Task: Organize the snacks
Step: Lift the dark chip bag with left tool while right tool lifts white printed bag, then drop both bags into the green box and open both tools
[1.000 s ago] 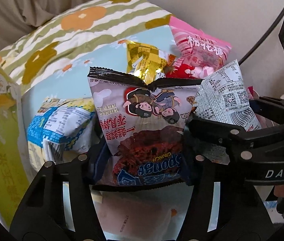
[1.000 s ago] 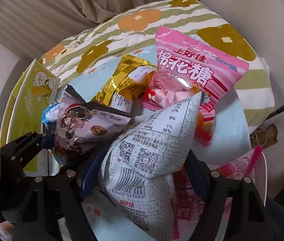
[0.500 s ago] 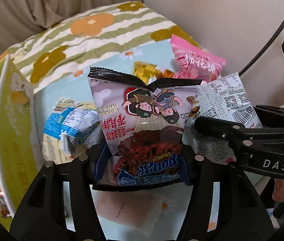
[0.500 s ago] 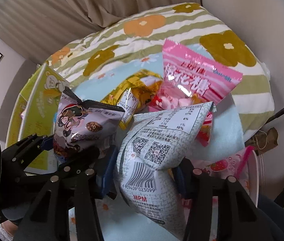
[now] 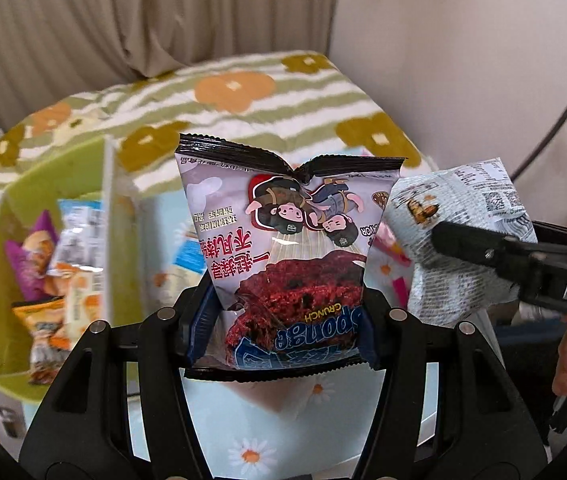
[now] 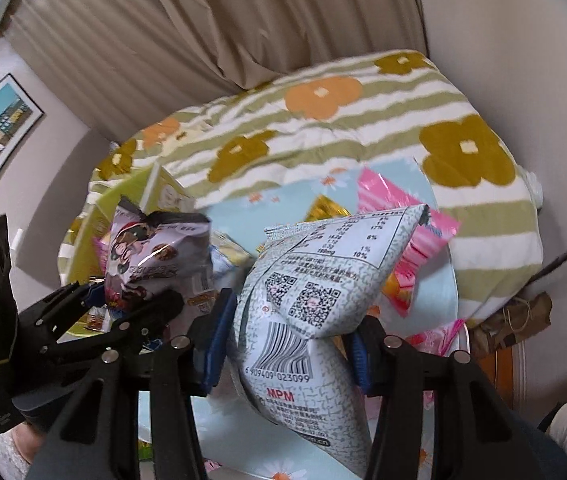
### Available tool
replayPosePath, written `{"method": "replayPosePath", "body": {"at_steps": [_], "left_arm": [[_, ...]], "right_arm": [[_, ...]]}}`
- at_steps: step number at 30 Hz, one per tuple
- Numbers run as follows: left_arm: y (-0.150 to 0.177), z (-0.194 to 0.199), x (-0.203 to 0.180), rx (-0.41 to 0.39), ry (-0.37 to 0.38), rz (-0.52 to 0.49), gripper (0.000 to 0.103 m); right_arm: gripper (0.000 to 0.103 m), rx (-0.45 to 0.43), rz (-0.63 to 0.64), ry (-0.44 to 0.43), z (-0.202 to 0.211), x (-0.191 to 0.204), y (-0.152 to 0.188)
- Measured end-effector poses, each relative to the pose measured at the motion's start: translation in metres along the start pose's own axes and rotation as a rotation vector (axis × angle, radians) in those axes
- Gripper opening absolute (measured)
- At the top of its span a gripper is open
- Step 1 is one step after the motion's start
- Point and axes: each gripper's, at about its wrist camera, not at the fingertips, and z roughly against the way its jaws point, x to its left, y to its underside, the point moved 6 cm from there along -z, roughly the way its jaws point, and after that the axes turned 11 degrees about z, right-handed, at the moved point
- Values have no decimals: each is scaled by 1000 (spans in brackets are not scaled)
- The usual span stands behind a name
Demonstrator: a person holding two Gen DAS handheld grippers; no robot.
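Grippers first: left gripper (image 5: pixel 283 320) has its blue pads pinched on the lower part of a lilac foil snack bag with cartoon pigs and a red cake print (image 5: pixel 287 248), held upside down, clear of the bed, black crimped seam on top. Right gripper (image 6: pixel 287 344) is clamped the same way on a pale grey-green crackle-print packet with barcode and QR codes (image 6: pixel 315 312), also hanging in the air. Both bags are squeezed low so the puffed tops stay free, I'd judge, ready to drop in one go. Out to the left bed edge sits an open lime-green cardboard box (image 5: pixel 119 208), already holding several small packets, the likely target. Behind, on the light blue daisy sheet (image 6: pixel 295 196), a pink marshmallow bag (image 6: pixel 387 200) and a gold packet (image 6: pixel 325 210) wait near the striped flower blanket (image 6: pixel 323 120)
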Motion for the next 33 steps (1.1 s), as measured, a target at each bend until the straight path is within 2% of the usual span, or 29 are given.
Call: {"method": "replayPosePath", "body": {"at_steps": [7, 11, 15, 24, 33], "left_arm": [[-20, 52, 41, -72, -32, 120, 54], [-31, 73, 82, -104, -71, 184, 54], [-43, 77, 130, -101, -86, 239, 54], [-76, 57, 243, -41, -117, 294, 54], [-116, -16, 330, 78, -95, 324, 55]], "right_arm": [[47, -61, 117, -60, 19, 37, -34], [47, -78, 188, -97, 14, 69, -53], [47, -94, 233, -159, -5, 110, -73], [47, -84, 268, -240, -66, 195, -110], [47, -37, 233, -205, -122, 233, -138]]}}
